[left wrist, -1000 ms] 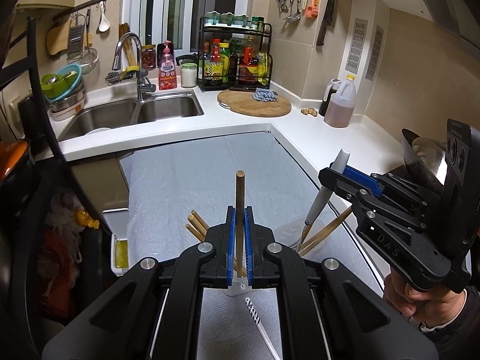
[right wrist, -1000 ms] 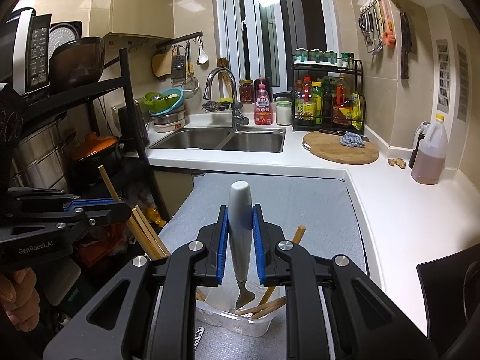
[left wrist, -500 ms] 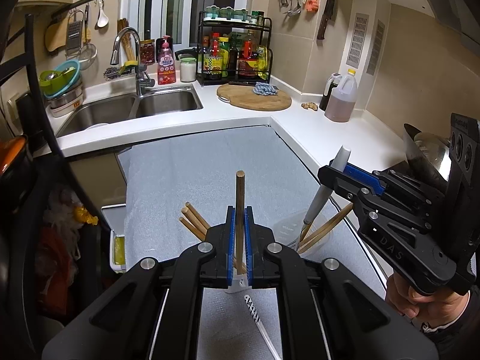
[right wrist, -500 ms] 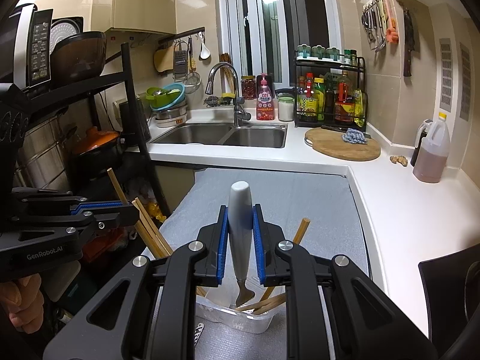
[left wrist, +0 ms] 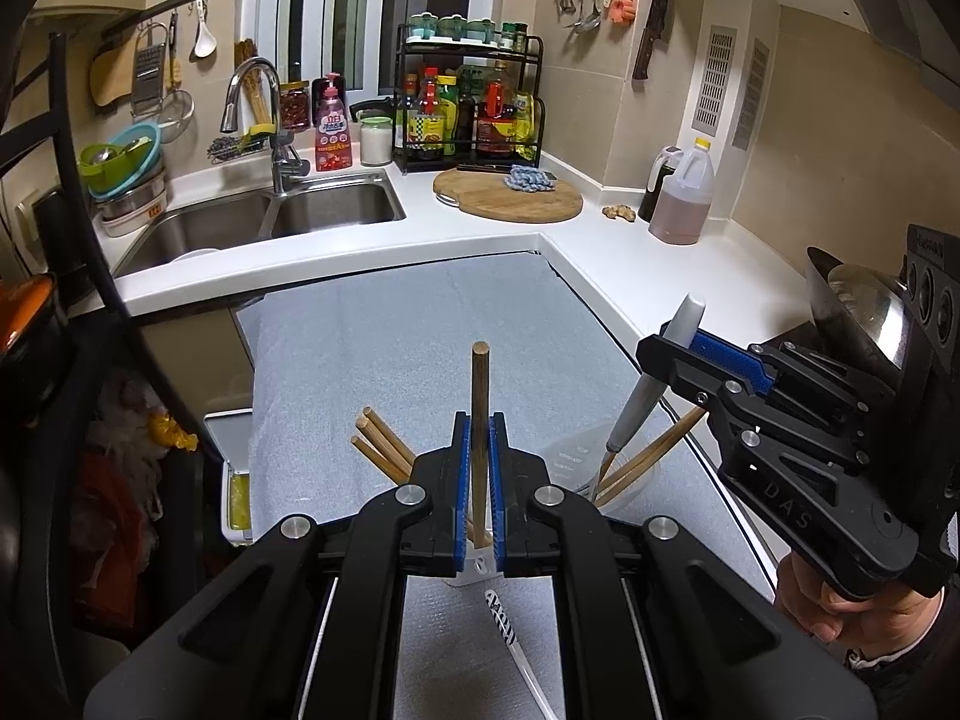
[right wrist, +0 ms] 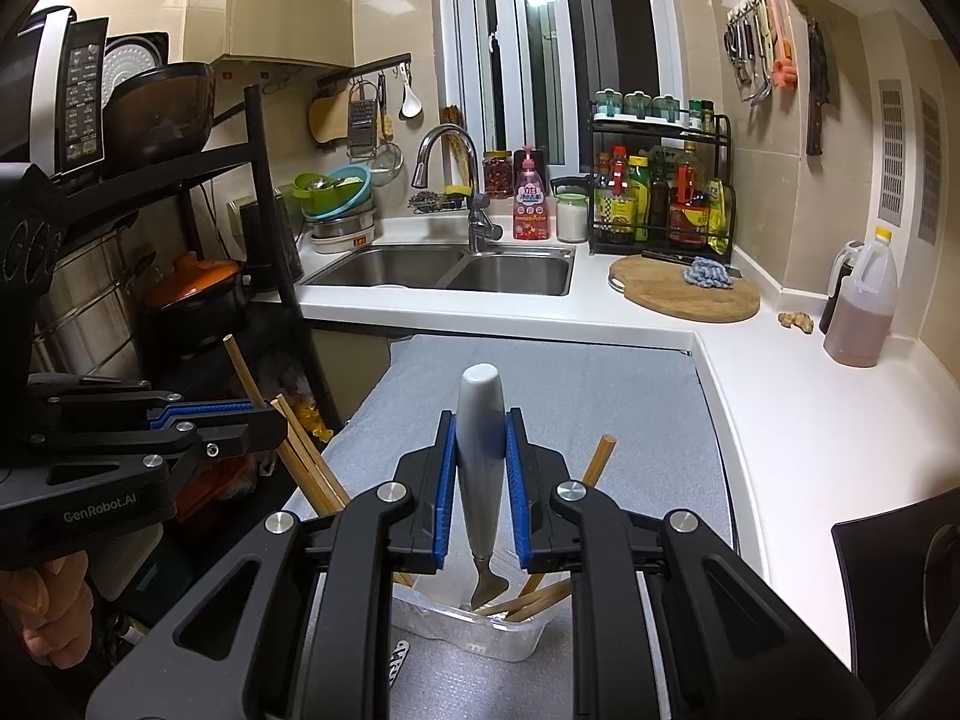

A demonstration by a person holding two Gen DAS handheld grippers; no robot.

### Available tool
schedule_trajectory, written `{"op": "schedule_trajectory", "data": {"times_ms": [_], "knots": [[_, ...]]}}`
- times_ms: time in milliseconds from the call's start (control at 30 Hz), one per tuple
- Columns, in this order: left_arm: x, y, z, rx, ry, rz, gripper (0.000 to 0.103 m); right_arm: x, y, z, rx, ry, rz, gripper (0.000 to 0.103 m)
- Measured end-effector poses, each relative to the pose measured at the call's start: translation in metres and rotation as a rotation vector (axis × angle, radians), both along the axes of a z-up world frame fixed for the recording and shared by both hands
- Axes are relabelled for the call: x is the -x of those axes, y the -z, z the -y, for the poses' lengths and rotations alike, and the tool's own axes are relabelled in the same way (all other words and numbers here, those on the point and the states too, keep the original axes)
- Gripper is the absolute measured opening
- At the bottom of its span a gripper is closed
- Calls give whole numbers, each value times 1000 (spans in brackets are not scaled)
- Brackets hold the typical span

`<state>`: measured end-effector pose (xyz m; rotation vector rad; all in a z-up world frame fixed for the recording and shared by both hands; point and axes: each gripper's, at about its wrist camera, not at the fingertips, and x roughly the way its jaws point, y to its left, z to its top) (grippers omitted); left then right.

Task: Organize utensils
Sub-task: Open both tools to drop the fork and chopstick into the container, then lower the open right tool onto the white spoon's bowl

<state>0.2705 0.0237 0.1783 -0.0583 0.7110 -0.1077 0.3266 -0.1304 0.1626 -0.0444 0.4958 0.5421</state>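
Under right camera: spoon [right wrist: 480,468] over container [right wrist: 474,630].

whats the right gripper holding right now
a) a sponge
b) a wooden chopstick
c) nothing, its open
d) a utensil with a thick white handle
d: the right gripper is shut on a white-handled utensil whose metal tip points down into the clear container; the wooden chopstick is in the left gripper.

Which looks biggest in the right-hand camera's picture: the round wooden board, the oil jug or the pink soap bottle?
1. Round wooden cutting board, the widest by far.
2. Oil jug, taller and bulkier than the bottle.
3. Pink soap bottle, the smallest.

The bottle stands farther back by the sink, so its true size against the jug is unsure.
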Motion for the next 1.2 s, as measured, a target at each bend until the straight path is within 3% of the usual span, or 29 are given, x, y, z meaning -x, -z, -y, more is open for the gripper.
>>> {"op": "schedule_trajectory", "data": {"times_ms": [100, 133, 200, 400, 533, 633, 733, 933, 1100, 1200], "knots": [[-1, 0, 1, -5, 5, -6, 11, -1, 1, 0, 26, 10, -12, 17], [-1, -1, 0, -8, -3, -8, 29, -3, 0, 0, 36, 14, -20, 21], [6, -7, -2, 5, -20, 20, 48, -1, -2, 4, 39, 35, -22, 47], [41, -21, -9, 19, -47, 81, 51, 25, -24, 26, -2, 59, 20, 48], [73, -25, -13, 39, -90, 135, 62, 57, -36, 42, -25, 89, 63, 52], [98, -20, -10, 40, -111, 170, 73, 91, -38, 54, -32, 110, 98, 62], [125, -6, -6, 36, -134, 193, 74, 121, -34, 64, -41, 135, 120, 71], [163, 30, 1, 48, -134, 180, 74, 162, -12, 80, -43, 164, 106, 71], [188, 62, 13, 34, -140, 159, 74, 188, 10, 87, -38, 185, 73, 62], [201, 78, 19, 40, -140, 150, 67, 199, 24, 89, -38, 182, 44, 53]]}}
